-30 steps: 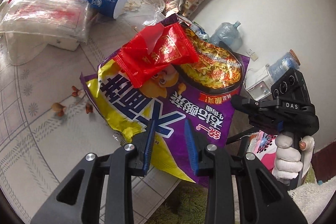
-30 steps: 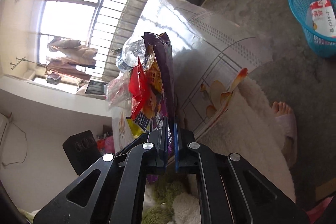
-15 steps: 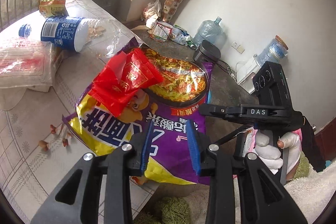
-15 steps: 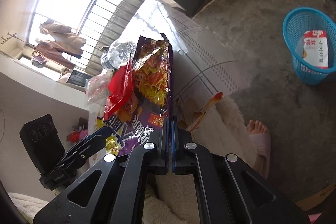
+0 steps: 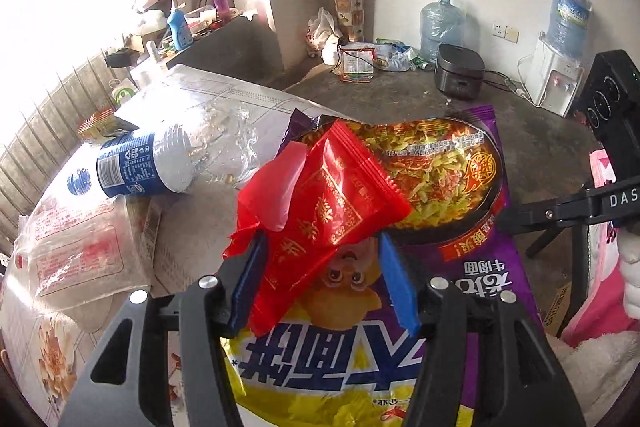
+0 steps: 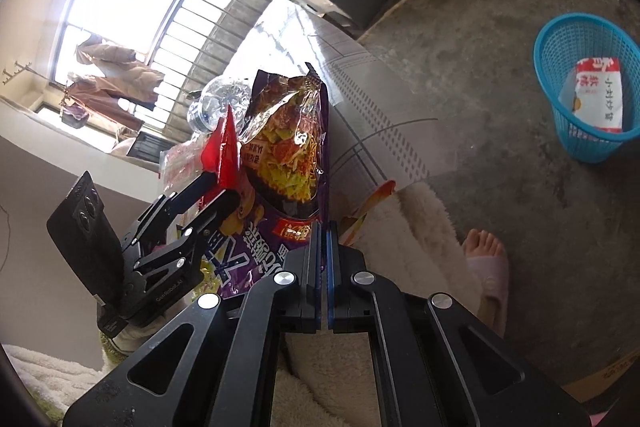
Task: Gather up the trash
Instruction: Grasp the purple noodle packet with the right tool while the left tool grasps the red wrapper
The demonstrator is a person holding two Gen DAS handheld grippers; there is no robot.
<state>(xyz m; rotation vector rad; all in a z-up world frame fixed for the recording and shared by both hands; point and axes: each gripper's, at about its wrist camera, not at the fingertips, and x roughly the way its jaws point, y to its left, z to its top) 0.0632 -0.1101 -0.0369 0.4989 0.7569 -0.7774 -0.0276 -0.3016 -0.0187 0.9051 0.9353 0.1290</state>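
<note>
My right gripper (image 6: 324, 231) is shut on the edge of a big purple and yellow noodle bag (image 6: 288, 155) and holds it up off the table. The bag fills the left wrist view (image 5: 448, 187). A red wrapper (image 5: 328, 211) lies on the bag, between the open fingers of my left gripper (image 5: 320, 279); it shows as a red edge in the right wrist view (image 6: 224, 155). A blue mesh basket (image 6: 560, 39) stands on the floor to the right, with one white and red packet (image 6: 598, 93) in it.
On the table (image 5: 208, 87) lie a crushed blue-labelled bottle (image 5: 160, 163) and a clear plastic packet (image 5: 76, 247). A white fluffy cover (image 6: 424, 227) and a slippered foot (image 6: 488, 255) are below. Water jugs (image 5: 440, 23) and a rice cooker (image 5: 460, 75) stand by the wall.
The right gripper lifted and swung the noodle bag off the table, red wrapper riding on it. The left gripper opened wider and closed in around the red wrapper.
</note>
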